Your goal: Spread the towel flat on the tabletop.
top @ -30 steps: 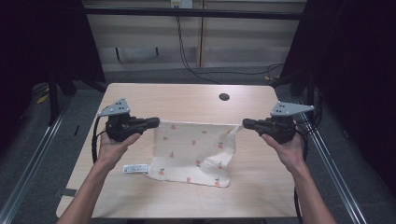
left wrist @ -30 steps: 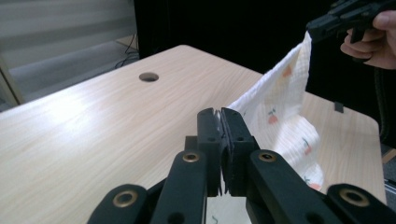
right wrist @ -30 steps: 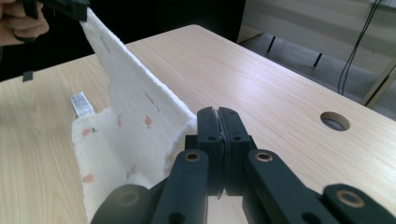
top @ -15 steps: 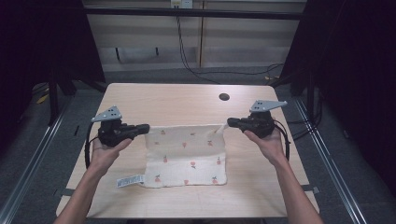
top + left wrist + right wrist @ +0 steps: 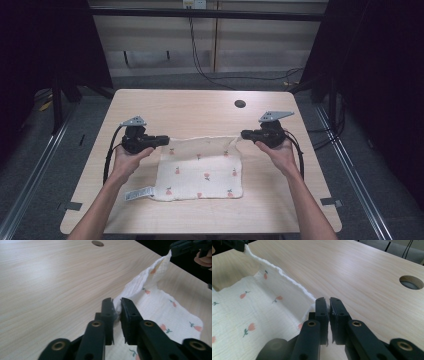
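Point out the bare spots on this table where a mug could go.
Bare wood runs between the cloth's far edge and the table's back edge, apart from the round hole. Narrower strips lie outside each forearm. The middle is crowded: the left hand-held gripper and right hand-held gripper pinch the cloth's far corners.

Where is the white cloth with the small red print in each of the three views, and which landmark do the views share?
High view: the cloth lies flat at the table's centre, its far corners pinched by both grippers.
Left gripper view: it runs from the jaws toward the upper right, where the right gripper holds its other corner.
Right gripper view: it spreads from the jaws across the left side.
Shared landmark: the round hole in the table.
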The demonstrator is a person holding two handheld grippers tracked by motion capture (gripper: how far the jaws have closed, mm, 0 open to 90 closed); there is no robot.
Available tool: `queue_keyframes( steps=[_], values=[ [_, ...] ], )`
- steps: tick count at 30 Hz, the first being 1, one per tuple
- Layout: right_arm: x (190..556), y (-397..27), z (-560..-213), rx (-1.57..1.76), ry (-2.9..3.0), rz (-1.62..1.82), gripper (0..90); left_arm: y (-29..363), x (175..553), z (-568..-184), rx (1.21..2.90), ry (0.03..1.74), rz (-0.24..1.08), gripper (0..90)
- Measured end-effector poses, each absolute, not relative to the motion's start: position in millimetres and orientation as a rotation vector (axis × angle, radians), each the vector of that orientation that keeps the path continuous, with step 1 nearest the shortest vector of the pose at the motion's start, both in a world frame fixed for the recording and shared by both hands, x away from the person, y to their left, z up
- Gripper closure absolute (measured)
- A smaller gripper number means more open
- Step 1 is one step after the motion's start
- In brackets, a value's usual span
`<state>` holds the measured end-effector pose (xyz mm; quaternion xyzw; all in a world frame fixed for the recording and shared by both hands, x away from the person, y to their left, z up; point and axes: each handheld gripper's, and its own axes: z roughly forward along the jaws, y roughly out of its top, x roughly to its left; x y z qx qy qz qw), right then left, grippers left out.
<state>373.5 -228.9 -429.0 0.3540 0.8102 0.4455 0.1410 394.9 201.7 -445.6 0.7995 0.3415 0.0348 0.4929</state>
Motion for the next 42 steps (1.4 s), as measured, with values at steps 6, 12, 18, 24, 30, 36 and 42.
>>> queue_keyframes(
  steps=[6,12,18,24,30,36,42],
  values=[
    [379.9,-232.7,-430.5,1.081,2.29,1.249,70.6,207.7,402.4,-450.6,1.915,0.897,0.072,63.1],
    [374.1,-236.9,-430.9,1.099,2.287,1.221,65.1,218.2,395.6,-447.0,1.939,0.919,0.128,57.0],
    [363.3,-229.7,-433.1,1.104,2.326,1.25,59.9,224.3,380.6,-446.0,1.978,0.891,0.14,58.2],
    [336.4,-212.4,-455.6,1.068,2.438,1.244,57.2,217.5,367.9,-460.8,2.054,0.824,0.097,61.7],
    [326.8,-196.9,-475.5,1.04,2.528,1.161,56.8,195.2,361.3,-483.0,2.199,0.79,0.09,60.6],
    [325.5,-188.5,-493.8,1.021,2.551,1.141,54.1,197.5,357.0,-492.3,2.228,0.788,0.086,57.4],
    [322.9,-187.6,-501.0,0.987,2.547,1.079,72.3,195.0,350.1,-495.9,2.257,0.771,0.1,65.4]
  ],
)
